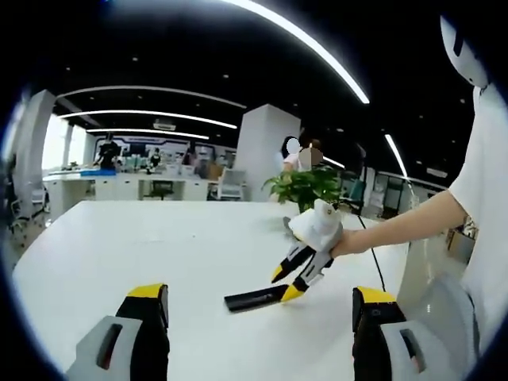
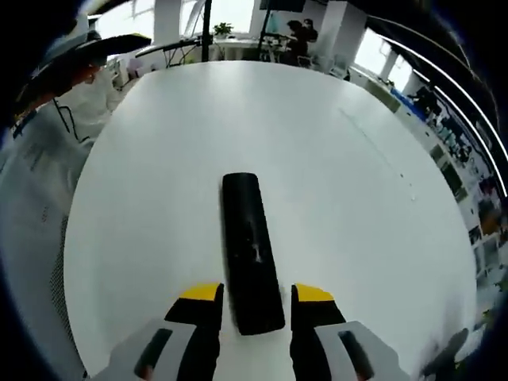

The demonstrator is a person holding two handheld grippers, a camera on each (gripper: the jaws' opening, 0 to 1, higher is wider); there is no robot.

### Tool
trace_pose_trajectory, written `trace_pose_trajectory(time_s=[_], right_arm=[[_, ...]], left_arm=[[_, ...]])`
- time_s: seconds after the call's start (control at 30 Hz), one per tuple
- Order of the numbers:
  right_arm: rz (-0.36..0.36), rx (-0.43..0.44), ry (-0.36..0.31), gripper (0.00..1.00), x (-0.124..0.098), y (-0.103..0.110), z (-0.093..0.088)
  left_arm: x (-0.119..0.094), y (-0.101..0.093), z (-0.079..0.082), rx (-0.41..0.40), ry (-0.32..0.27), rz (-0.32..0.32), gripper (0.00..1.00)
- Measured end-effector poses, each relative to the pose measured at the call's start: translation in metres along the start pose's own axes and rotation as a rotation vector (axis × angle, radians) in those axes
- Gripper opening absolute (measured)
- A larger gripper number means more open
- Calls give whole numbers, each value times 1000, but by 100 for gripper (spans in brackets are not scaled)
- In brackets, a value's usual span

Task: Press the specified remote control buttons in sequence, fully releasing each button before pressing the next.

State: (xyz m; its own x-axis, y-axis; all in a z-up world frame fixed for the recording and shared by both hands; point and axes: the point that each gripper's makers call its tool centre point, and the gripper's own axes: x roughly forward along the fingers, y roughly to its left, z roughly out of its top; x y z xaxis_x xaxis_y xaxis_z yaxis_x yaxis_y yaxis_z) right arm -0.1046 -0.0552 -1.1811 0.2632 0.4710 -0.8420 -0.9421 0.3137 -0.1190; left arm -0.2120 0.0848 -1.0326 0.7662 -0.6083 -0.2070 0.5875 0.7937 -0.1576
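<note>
A black remote control [image 2: 250, 246] lies flat on the white table [image 2: 357, 198], pointing away from me in the right gripper view. My right gripper [image 2: 257, 305] is open. Its yellow-tipped jaws stand either side of the remote's near end, with a thin strip of table showing on each side. In the left gripper view, a gloved hand holds the right gripper [image 1: 286, 283] with its tips at the right end of the remote control [image 1: 254, 299]. My left gripper [image 1: 260, 305] is wide open and holds nothing, a short way in front of the remote.
A potted green plant [image 1: 305, 186] stands at the far side of the table [image 1: 159, 246], with a cable running beside it. The person's arm and white shirt [image 1: 484, 206] take up the right side. Office desks and chairs stand beyond the table.
</note>
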Motion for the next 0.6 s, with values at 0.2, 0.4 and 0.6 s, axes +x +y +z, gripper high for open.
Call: trace_pose_trajectory(time_s=[0.2, 0.4, 0.6], right_arm=[[-90, 142, -123, 45, -22, -4, 2], [-167, 261, -257, 54, -52, -4, 8], [-238, 332, -340, 68, -84, -1, 11]], left_arm=[[2, 1, 0, -4, -4, -11, 100], [4, 1, 0, 3, -3, -17, 100], [7, -4, -1, 4, -1, -28, 100]])
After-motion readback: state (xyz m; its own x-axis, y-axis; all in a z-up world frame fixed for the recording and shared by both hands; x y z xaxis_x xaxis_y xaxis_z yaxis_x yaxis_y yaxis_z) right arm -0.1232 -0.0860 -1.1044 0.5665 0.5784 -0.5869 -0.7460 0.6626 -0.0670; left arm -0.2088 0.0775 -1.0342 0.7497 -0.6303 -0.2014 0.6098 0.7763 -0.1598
